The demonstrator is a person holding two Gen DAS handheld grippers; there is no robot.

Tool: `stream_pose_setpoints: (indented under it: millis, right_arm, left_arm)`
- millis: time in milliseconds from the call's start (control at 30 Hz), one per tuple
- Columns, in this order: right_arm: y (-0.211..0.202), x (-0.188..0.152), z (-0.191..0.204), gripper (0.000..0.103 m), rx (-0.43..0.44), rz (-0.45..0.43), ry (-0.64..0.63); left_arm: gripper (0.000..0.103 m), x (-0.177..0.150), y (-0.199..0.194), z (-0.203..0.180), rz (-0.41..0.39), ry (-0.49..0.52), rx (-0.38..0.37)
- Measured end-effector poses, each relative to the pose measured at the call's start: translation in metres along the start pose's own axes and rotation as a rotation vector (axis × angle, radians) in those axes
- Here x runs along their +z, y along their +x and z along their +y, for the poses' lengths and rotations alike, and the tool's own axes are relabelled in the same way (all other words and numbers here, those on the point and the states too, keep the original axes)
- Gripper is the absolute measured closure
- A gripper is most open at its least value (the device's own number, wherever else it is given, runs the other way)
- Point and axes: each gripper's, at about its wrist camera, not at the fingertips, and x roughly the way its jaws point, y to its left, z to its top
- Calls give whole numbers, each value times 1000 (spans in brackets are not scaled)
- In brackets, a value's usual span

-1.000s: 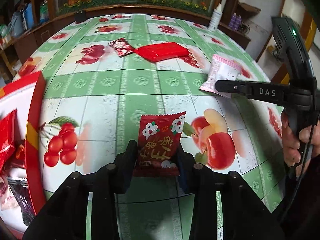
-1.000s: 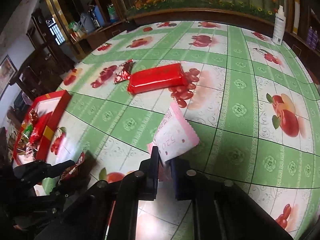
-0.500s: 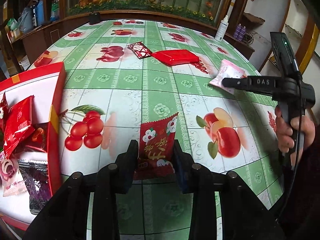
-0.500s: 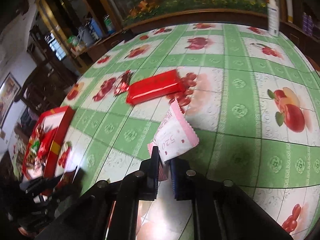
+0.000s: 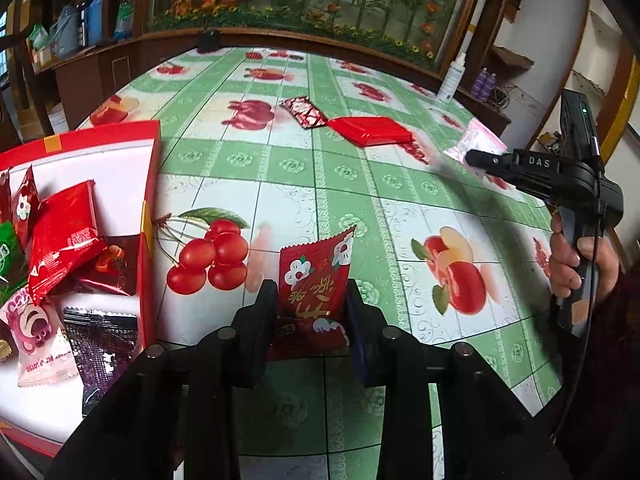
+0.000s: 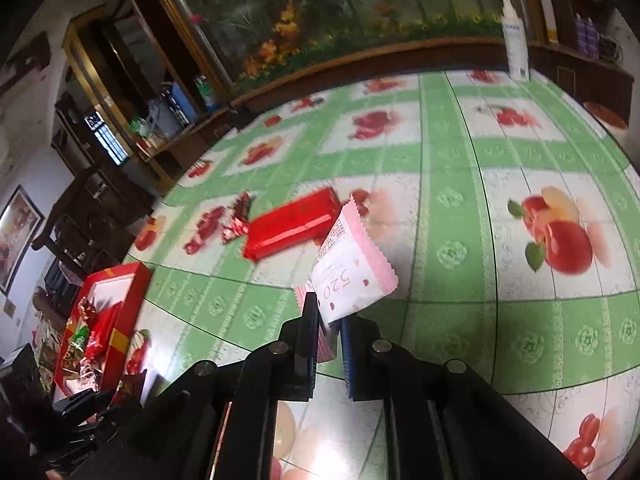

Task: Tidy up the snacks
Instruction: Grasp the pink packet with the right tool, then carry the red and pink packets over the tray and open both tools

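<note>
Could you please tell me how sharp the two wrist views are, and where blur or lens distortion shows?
Left wrist view: mostly sharp; the print on the red flower-printed packet reads clearly, but the pink packet at the far gripper is smeared. Right wrist view: the red box-shaped pack and foil wrapper streak with motion blur, while the pink packet's "520" stays legible. Both views: fisheye bends the tablecloth grid into a dome.
</note>
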Motion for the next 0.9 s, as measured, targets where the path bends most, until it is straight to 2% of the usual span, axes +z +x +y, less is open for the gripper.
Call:
stream_pose_setpoints:
  millis: [233,333,467,600,733,900]
  right_arm:
    - [-25,2,13,93,52,-145,-26]
    - [-27,1,19,93,34,-170,-31]
    - [-21,1,21,93,6,-170,-12]
    - [-17,-1,27,93,-40,-190,-11]
    - [-5,-5,51,93,-21,-179,-27]
    - [22,-19,123,93,94,-126,-115]
  left_arm:
    - [73,-1,-28,2,-82,38,-17]
    - [73,-1,-49,9,-129,46,3]
    - [73,-3,-77,29,-196,27,48]
    - [73,-2,-101,56,-268,-11,130]
    - [73,-3,-114,86,-306,-51,215]
    - [73,-10,-125,128,-329,-119,305]
